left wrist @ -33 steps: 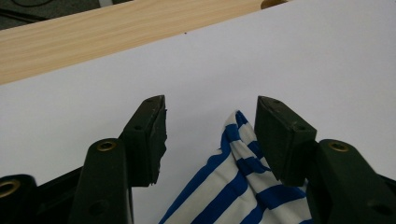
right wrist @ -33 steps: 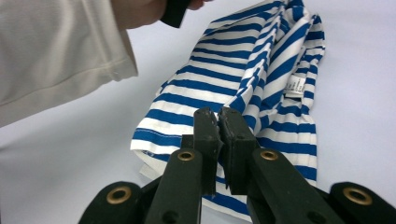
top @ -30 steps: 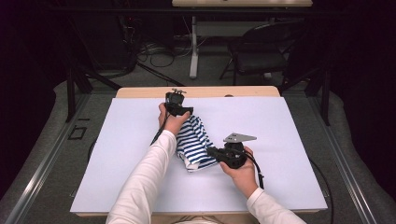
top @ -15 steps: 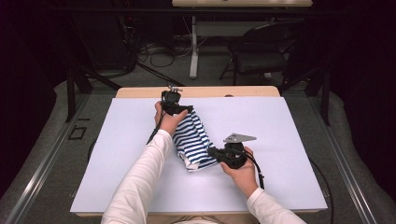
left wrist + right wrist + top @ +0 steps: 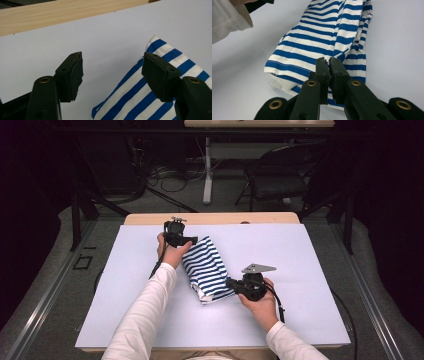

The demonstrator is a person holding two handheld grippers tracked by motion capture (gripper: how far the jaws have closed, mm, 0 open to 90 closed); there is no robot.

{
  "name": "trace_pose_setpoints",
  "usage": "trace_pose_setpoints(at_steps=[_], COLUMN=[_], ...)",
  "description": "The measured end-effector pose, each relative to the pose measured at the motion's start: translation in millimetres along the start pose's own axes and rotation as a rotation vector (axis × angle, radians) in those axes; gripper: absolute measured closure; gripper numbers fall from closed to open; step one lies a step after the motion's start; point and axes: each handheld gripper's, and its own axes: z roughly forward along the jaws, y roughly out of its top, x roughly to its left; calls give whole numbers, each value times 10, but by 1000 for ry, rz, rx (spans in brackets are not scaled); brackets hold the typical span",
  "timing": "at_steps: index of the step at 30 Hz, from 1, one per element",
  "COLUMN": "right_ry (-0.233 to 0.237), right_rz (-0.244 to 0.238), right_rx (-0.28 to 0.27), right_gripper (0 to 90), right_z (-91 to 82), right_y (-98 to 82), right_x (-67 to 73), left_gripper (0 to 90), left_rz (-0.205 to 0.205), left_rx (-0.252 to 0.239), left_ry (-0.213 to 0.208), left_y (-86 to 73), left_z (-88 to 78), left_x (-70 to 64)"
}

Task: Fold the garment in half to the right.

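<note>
A: Striped cloth (image 5: 207,270) lies folded mid-table on the white sheet (image 5: 310,250), between 2 grippers. At left, the left gripper (image 5: 112,75) has slid level toward the cloth's far corner since a second ago; its jaws have just been closing a little yet stand spread, 1 pad over the stripes, nothing pinched.

B: And at right?

A: The right gripper (image 5: 329,62) stays put, jaws pressed together on the cloth's near hem. That likely anchors 1 end so the left can take the far corner next.
</note>
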Motion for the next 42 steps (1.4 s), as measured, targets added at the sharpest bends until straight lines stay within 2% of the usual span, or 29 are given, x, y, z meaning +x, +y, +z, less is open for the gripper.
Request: trace_pose_setpoints(at_steps=[6, 12, 23, 31, 37, 42], right_ry=[-14, -20, -26, -28, -27, -28], right_rz=[-5, -3, -1, -3, 3, 1], right_rx=[9, 21, 22, 25, 26, 27], right_gripper=[859, 859, 859, 859, 859, 859], right_z=[17, 27, 43, 44, 40, 36], right_y=[-17, -30, -44, -53, -56, -62], right_x=[-28, -45, -54, -54, -55, -59], left_gripper=[388, 448, 538, 696, 861, 889], left_rz=[-5, -2, 1, 8, 16, 21], left_rx=[3, 27, 56, 91, 88, 74], left_ry=[-23, -39, -86, -97, -92, -95], left_y=[-93, -197, -349, -398, -394, -366], left_z=[-31, -13, -8, 10, 4, 2], left_x=[70, 123, 126, 150, 161, 157])
